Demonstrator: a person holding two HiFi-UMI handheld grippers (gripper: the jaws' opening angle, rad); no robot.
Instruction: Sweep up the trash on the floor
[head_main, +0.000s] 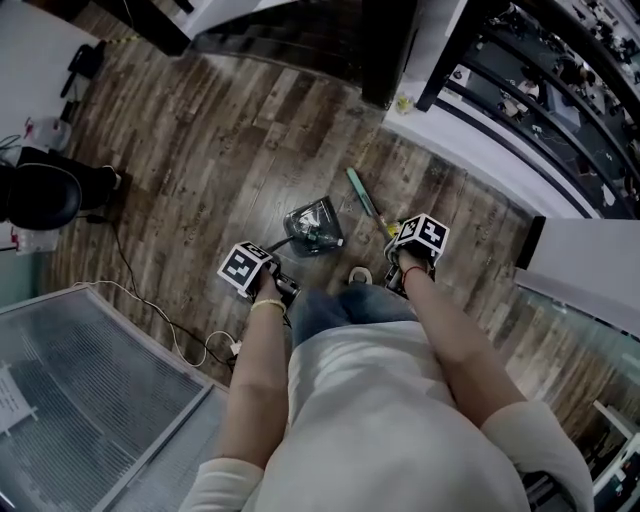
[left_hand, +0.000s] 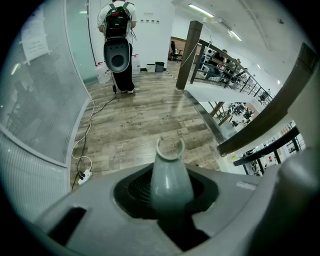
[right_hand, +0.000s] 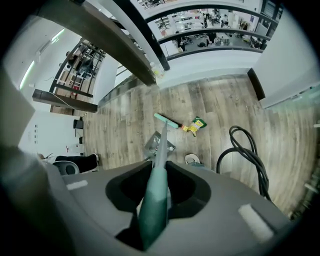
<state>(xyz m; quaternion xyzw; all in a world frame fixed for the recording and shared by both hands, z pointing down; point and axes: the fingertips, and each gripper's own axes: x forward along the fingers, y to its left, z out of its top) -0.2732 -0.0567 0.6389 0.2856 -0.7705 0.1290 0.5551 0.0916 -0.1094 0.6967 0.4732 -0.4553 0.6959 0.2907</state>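
Left hand-held gripper (head_main: 270, 280) was clenched on the grey dustpan handle (left_hand: 169, 176), whose clip end stood clear above the jaws. Right hand-held gripper (head_main: 408, 255) was clenched on the teal broom handle (right_hand: 154, 200), which ran down to the broom head (right_hand: 166, 120) on the wooden floor (head_main: 200, 150).

The dustpan (head_main: 313, 228) rested on the floor ahead of the person's shoe (head_main: 360, 274). A yellow wrapper (right_hand: 196, 125) lay just beside the broom head, apart from the dustpan.

Assessment: the wrapper appeared light and crinkly, liable to skid or flip under a hard stroke. The broom looked light and stiff, and was best held on the handle, as found. The dustpan looked light enough to slide on smooth boards, so its lip would need pressing flat.
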